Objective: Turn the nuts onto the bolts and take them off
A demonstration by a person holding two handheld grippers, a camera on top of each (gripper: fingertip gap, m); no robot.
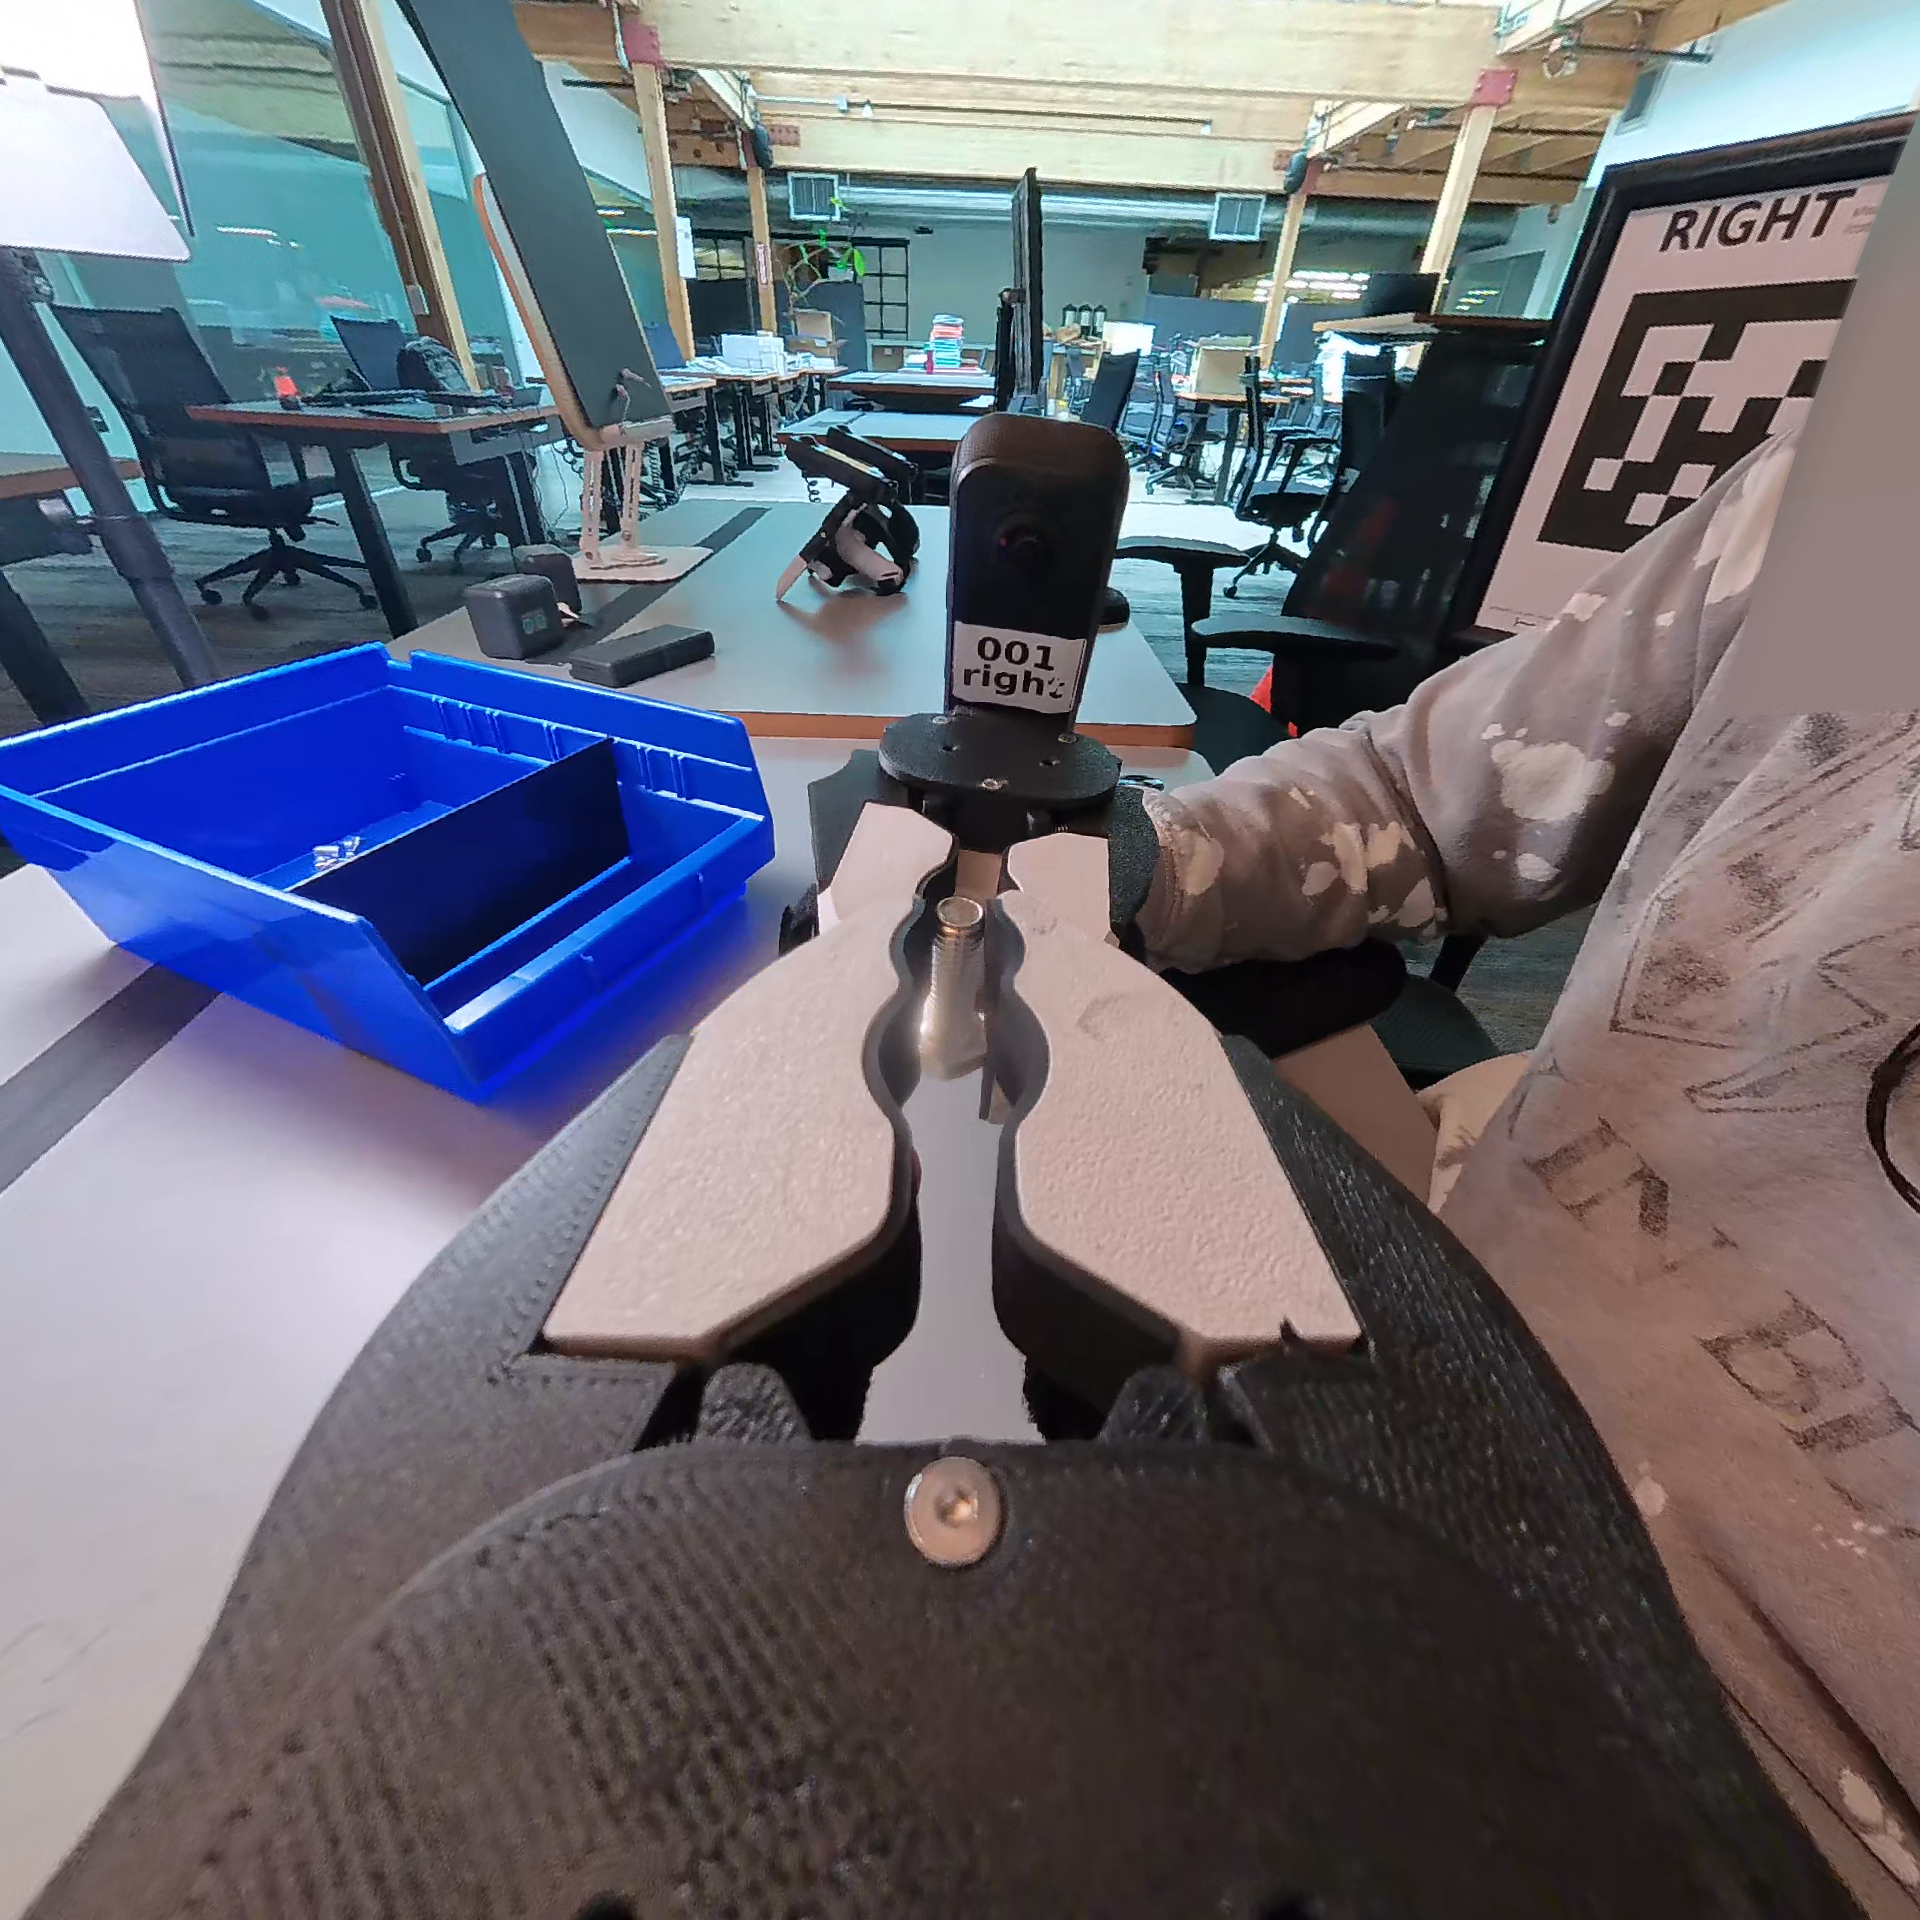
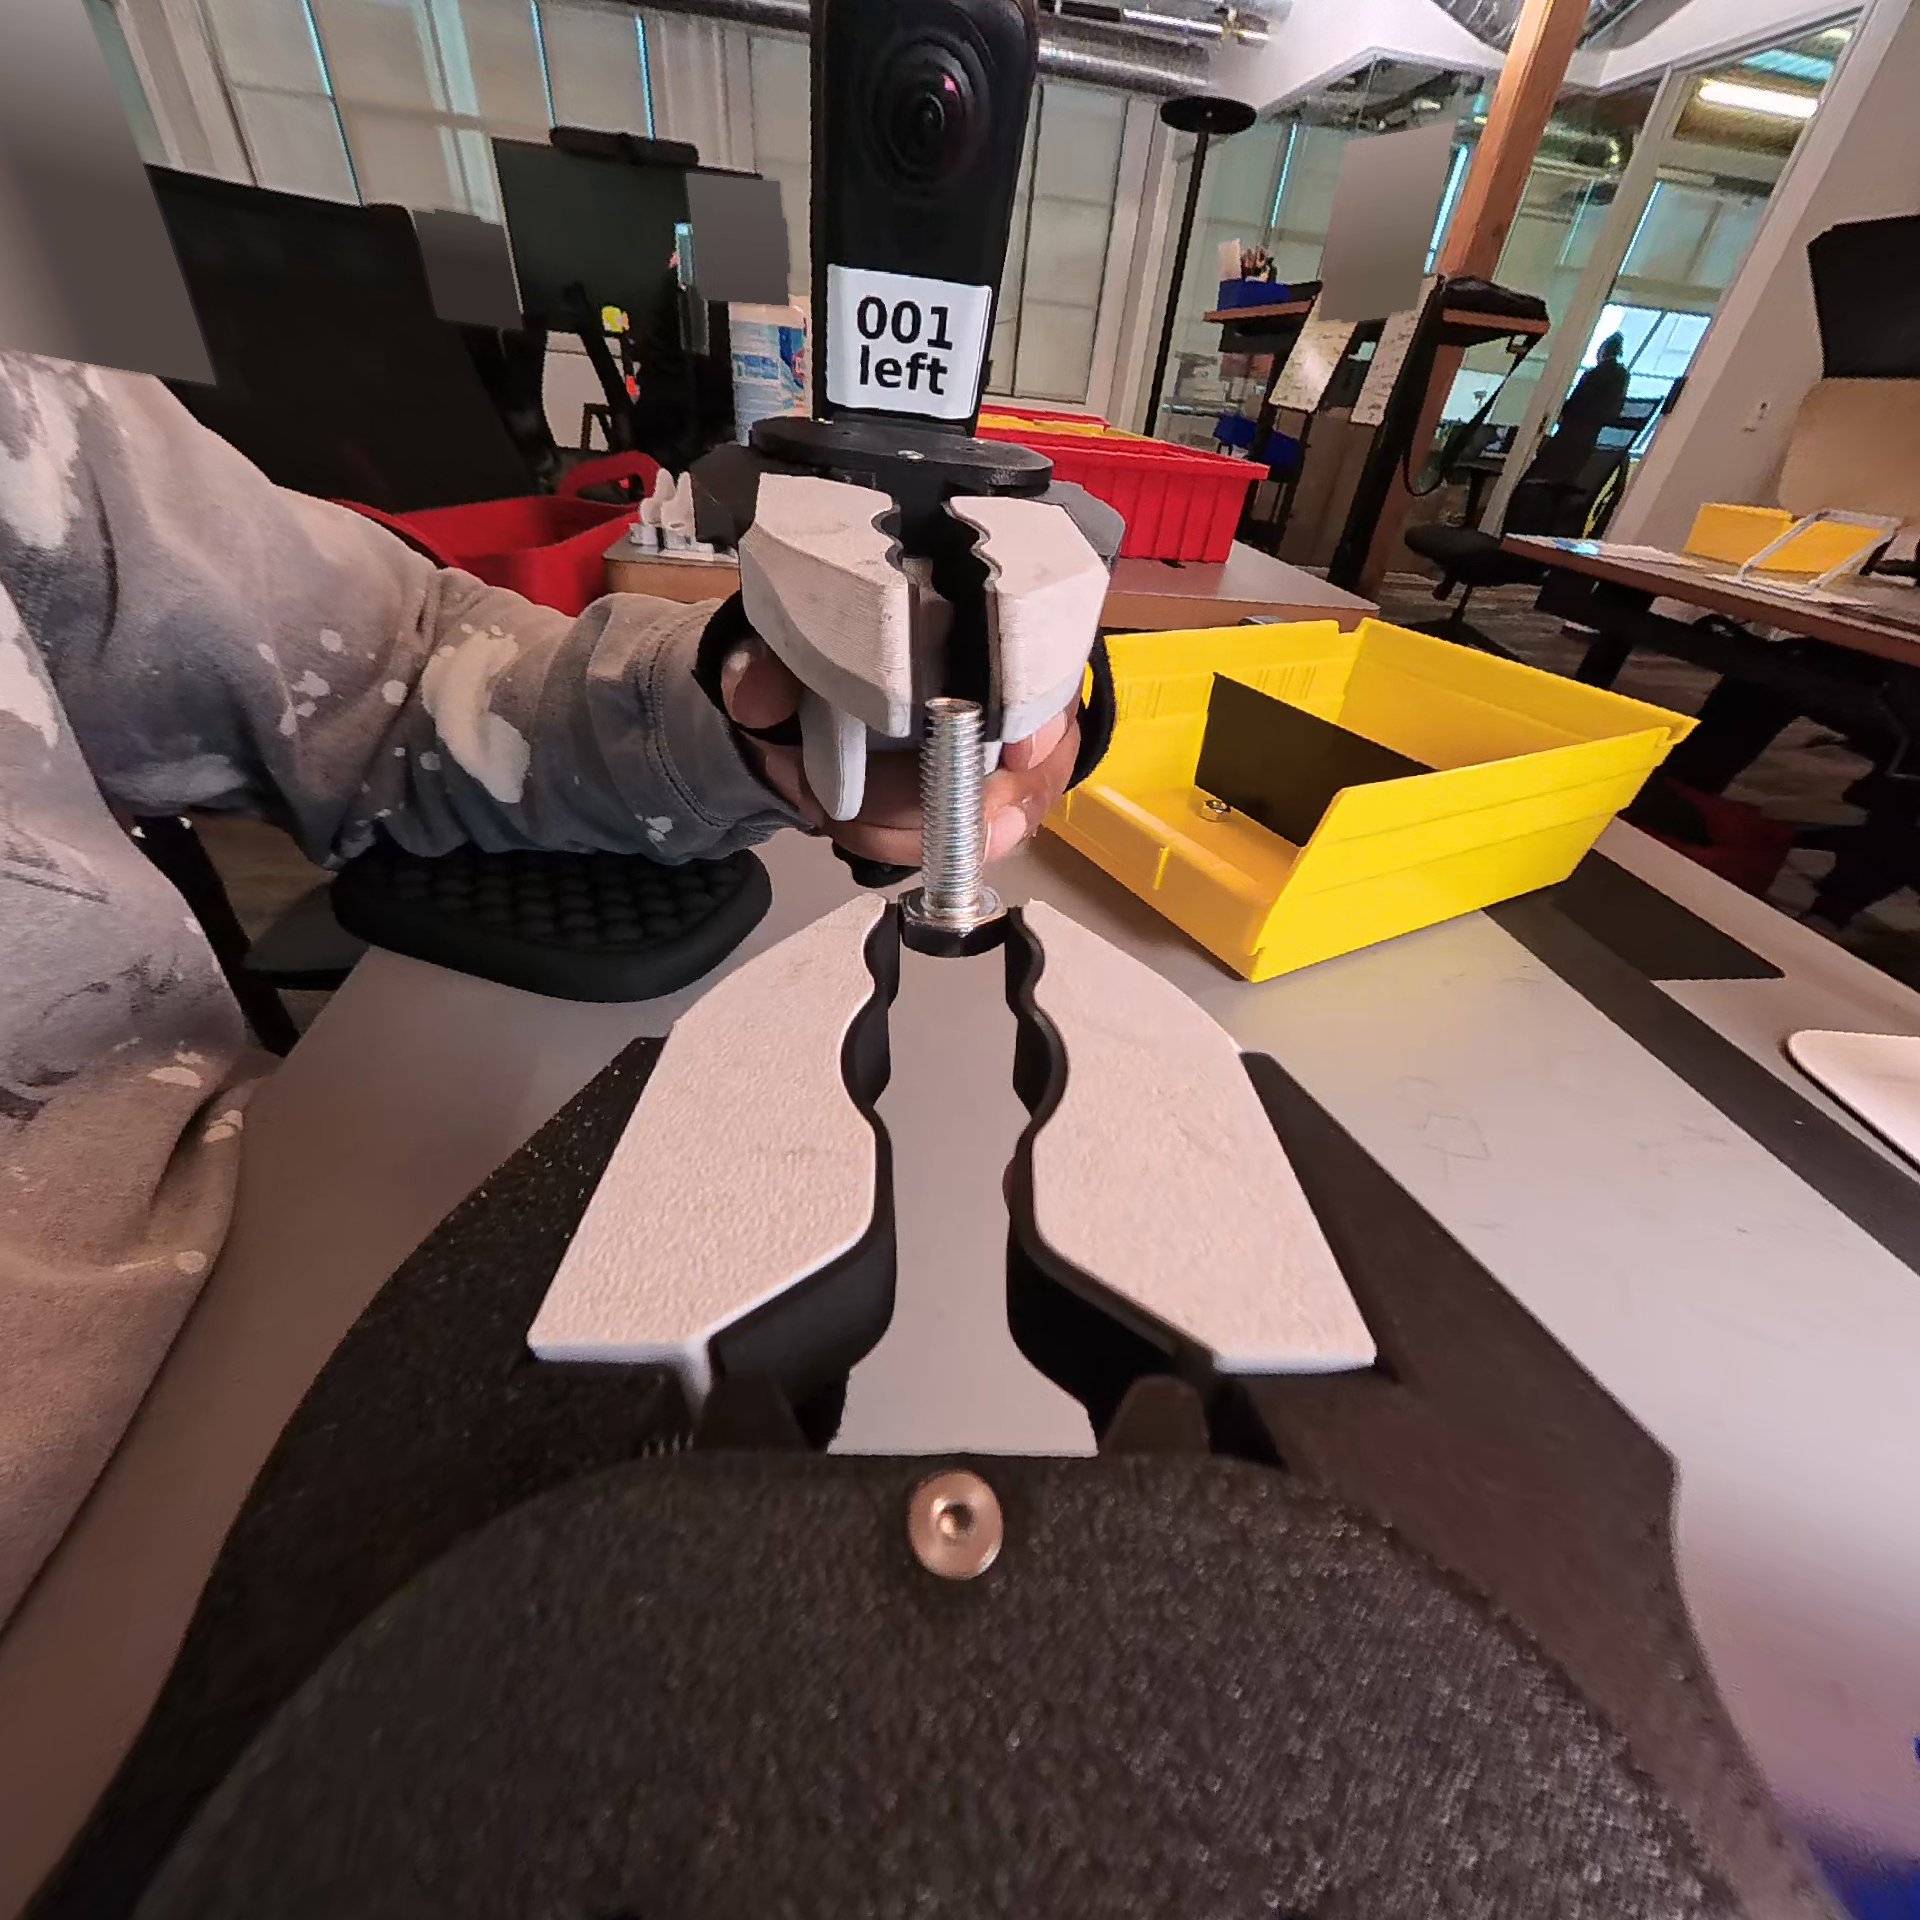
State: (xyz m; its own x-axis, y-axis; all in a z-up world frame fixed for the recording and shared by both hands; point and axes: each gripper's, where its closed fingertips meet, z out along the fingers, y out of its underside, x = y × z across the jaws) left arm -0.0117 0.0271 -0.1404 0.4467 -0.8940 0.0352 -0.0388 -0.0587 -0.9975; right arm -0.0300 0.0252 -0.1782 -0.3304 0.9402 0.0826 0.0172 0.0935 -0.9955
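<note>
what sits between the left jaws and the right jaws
A threaded bolt bridges the gap, with a nut on its end at the right gripper; this is clearest in the right wrist view.

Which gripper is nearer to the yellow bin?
Left. The left gripper is held just beside the yellow bin, close to its front corner. The right gripper faces the left one and is farther from the bin.

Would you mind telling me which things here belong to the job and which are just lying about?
Job: bolt, nut, left tool, right tool, blue bin, yellow bin.
Lying about: red bins, wipes tub, spare tool, black case.
</note>
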